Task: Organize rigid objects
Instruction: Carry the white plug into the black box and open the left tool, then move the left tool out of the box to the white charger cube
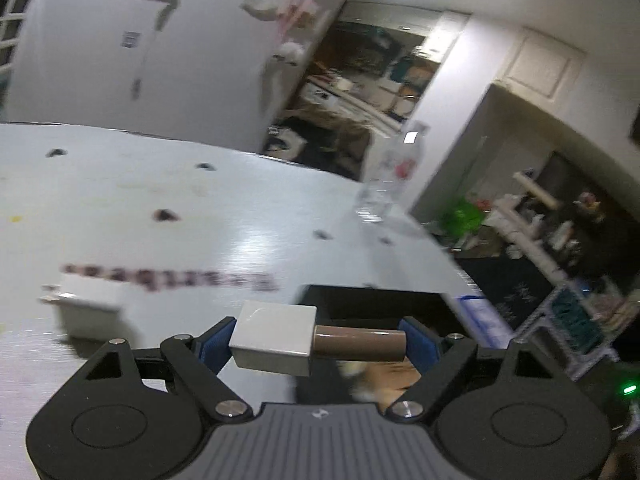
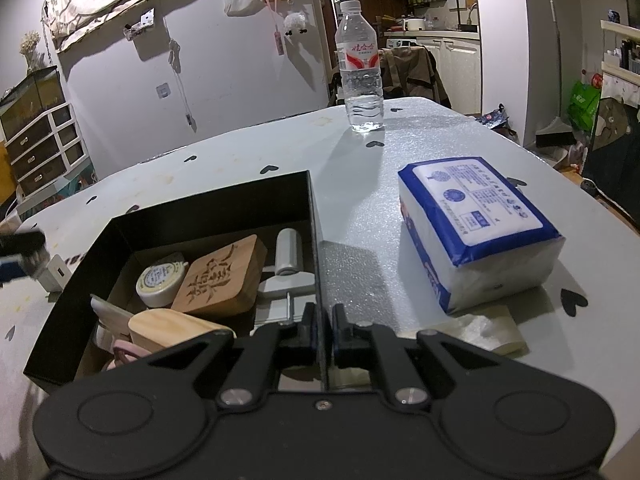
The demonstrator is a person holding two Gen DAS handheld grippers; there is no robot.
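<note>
The black box (image 2: pixel 200 216) sits open on the white bench (image 2: pixel 360 168), near its front edge, and the right hand-held gripper (image 2: pixel 320 332) has its jaws pressed together on the box's right-hand wall, pinching the thin black panel between the pads. Inside the box lie a carved wooden block (image 2: pixel 220 276), a round cream-lidded tin (image 2: pixel 160 280), a grey roller-like tool (image 2: pixel 286 264) and a pale wooden piece (image 2: pixel 172 328) toward the near corner.

The left hand-held gripper (image 1: pixel 316 342) is up off the bench, just beside and partly over the box, and the picture from it is blurred. Its jaws stand wide, clamped end to end on a white block with a brown cylinder (image 1: pixel 316 342) sticking out of one side: one blue pad (image 1: pixel 214 346) presses the white end, the other the brown tip.

Further along the bench, a clear water bottle (image 2: pixel 362 68) stands upright well behind the box, and a blue-and-white tissue pack (image 2: pixel 476 232) lies to the right of it, apart from the wall being gripped. A small white box (image 1: pixel 90 308) rests on the bench to the left.
</note>
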